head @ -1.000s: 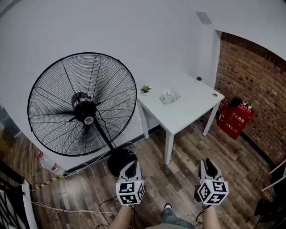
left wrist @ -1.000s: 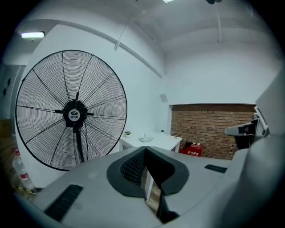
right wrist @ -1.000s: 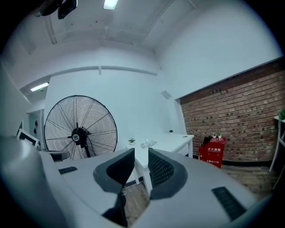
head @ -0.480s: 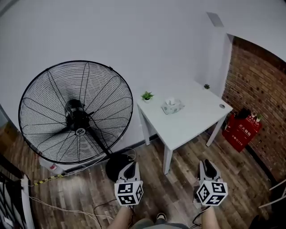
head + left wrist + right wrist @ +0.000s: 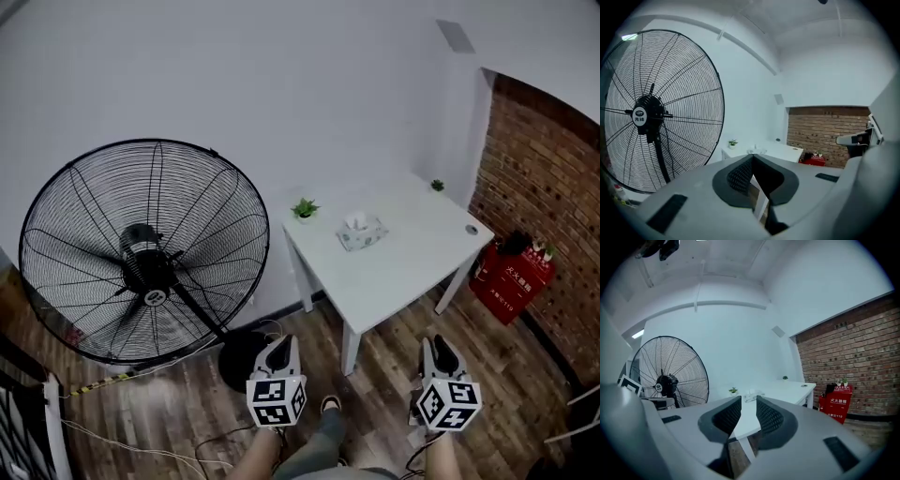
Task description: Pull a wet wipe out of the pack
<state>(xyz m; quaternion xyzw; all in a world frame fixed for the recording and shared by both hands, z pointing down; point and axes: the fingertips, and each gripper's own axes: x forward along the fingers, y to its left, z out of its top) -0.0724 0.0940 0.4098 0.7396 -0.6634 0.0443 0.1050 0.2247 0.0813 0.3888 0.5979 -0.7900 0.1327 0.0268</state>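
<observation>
The wet wipe pack [image 5: 361, 232] lies on a white table [image 5: 412, 258] by the wall, with a white wipe sticking up from its top. It shows small and far off in the left gripper view [image 5: 757, 150] and in the right gripper view [image 5: 751, 394]. Both grippers hang low over the wooden floor, well short of the table. My left gripper [image 5: 278, 351] is shut, its pads meeting at the tip with nothing between them. My right gripper [image 5: 438, 352] stands slightly open and empty, a narrow gap between its pads.
A large black floor fan [image 5: 145, 267] stands left of the table, its round base [image 5: 246, 352] just ahead of the left gripper. A small potted plant [image 5: 303, 210] sits on the table's near corner. A red box [image 5: 513, 281] stands against the brick wall [image 5: 553, 178]. Cables [image 5: 141, 441] trail across the floor.
The head view has shifted, so the fan sits lower and further left and the table more central. A leg and shoe now show between the grippers. Both grippers hold the same pose.
</observation>
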